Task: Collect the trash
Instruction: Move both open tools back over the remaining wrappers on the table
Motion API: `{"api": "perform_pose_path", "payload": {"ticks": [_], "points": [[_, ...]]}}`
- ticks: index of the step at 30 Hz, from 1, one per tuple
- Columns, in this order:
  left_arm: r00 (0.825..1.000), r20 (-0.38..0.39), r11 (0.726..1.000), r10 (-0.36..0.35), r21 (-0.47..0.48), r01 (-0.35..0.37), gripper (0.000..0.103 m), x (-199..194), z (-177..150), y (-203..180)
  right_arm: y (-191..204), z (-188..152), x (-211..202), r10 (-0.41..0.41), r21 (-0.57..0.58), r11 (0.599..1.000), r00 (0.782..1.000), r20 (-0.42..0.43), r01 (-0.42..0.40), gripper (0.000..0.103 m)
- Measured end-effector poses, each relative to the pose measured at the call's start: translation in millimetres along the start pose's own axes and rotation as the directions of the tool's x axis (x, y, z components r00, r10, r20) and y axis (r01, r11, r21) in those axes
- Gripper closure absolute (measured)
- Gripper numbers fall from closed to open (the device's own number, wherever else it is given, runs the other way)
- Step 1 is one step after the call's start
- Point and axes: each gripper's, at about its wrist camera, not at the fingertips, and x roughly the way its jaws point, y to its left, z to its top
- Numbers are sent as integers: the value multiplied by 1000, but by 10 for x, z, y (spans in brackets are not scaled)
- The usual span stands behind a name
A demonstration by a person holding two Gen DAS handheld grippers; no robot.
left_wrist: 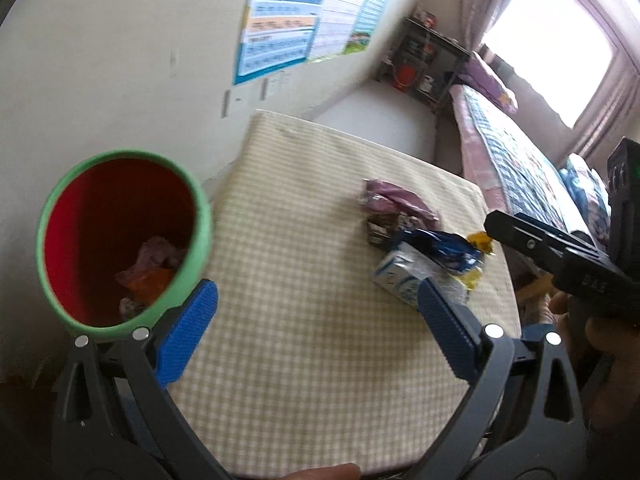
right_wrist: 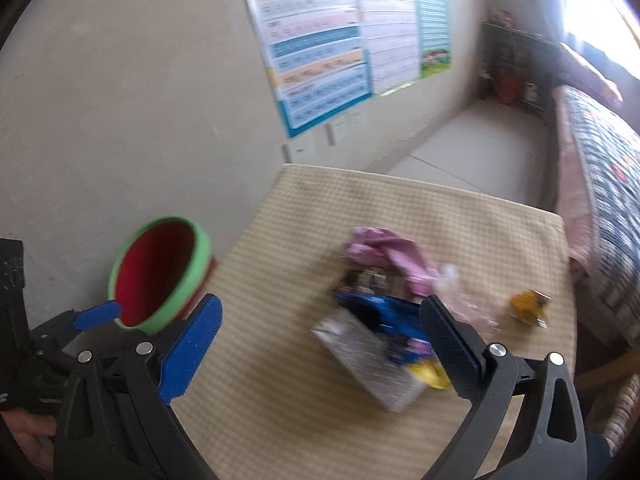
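Green-rimmed and red inside, the bin [left_wrist: 120, 240] fills the left side of the left wrist view, tipped so its mouth faces the camera; crumpled pink and orange scraps [left_wrist: 150, 276] lie at its bottom; in the right wrist view the same bin [right_wrist: 160, 276] sits at left centre, beside the left edge of the table. Beige checked cloth covers the table [left_wrist: 304, 360], which takes up the middle and lower part of both views. Near the centre right of the left wrist view lies the heap of trash: a pink wrapper [left_wrist: 396, 200] at the top, a dark printed packet [left_wrist: 386, 230] just below it, a blue wrapper [left_wrist: 440, 248] overlapping a silvery white carton [left_wrist: 400, 280], and a yellow wrapper [left_wrist: 480, 242] at the right edge of the heap. Spread wide, the left gripper [left_wrist: 316, 326] pinches nothing, its blue pads at the lower left and lower right of its own view; its left pad overlaps the bin's rim in the picture, but I cannot tell if they touch. The right gripper [right_wrist: 320, 344] is likewise spread with nothing between its fingers, over the blurred heap; it enters the left wrist view from the right edge as a black body [left_wrist: 560, 256]. Posters [right_wrist: 340, 40] hang on the wall at upper centre; a bed with a patterned cover [left_wrist: 520, 160] runs along the right side, under a bright window [left_wrist: 552, 36].
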Motion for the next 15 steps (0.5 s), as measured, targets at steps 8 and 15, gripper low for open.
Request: {"api": "perform_pose_path", "payload": {"ticks": [8,15], "points": [[997,-54,998,-47,42,50,6,259,-78,-478,-640,-211,-167,-97,62,993,995,-17,98,7],[993,-108,998,-52,17,54,6,549,-46,-745,-882,-317,-199,-140,44,989,990,-31,141,7]]}}
